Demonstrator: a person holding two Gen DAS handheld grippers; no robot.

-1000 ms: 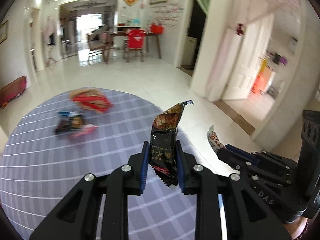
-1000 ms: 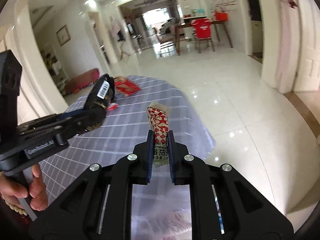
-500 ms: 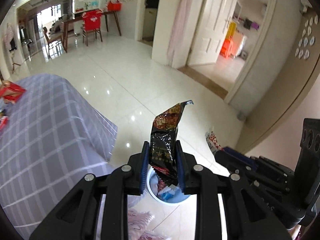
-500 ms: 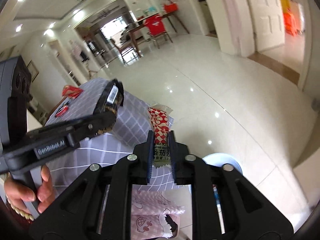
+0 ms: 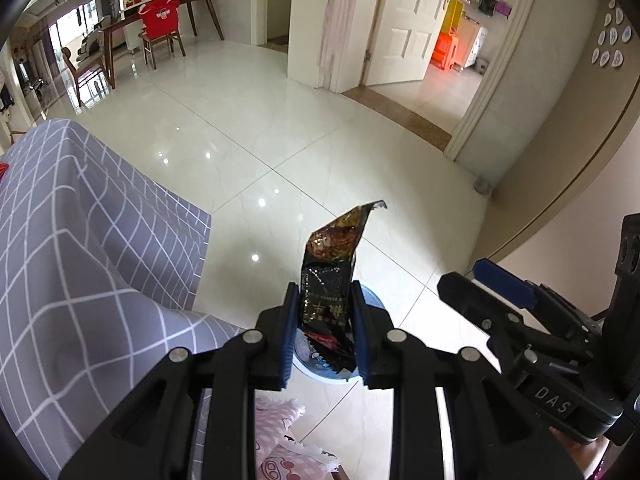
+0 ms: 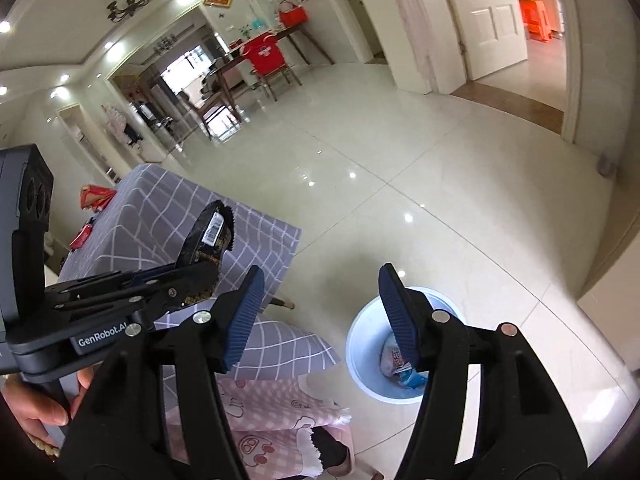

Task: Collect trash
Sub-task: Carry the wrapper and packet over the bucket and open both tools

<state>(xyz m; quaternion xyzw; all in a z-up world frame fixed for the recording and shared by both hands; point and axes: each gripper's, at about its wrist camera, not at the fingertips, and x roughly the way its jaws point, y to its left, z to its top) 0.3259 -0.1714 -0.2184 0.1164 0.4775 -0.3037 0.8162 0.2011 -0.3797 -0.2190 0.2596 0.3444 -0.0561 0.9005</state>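
My left gripper (image 5: 324,332) is shut on a black snack wrapper (image 5: 330,272) and holds it upright over the light blue trash bin (image 5: 374,296) on the floor. The wrapper also shows in the right wrist view (image 6: 208,240), held by the left gripper (image 6: 196,276). My right gripper (image 6: 320,312) is open and empty above the bin (image 6: 360,344), which holds several wrappers (image 6: 394,360). It shows at the right of the left wrist view (image 5: 472,280).
The table with the grey checked cloth (image 5: 80,240) stands to the left, with red wrappers (image 6: 94,198) on its far side. A pink patterned cloth (image 6: 276,420) lies below the grippers. Glossy tiled floor (image 5: 300,140) stretches ahead toward doorways and a dining table.
My right gripper has opened and the red-and-white wrapper is gone from it. Both grippers swung further from the table toward the bin. The left still holds its wrapper.
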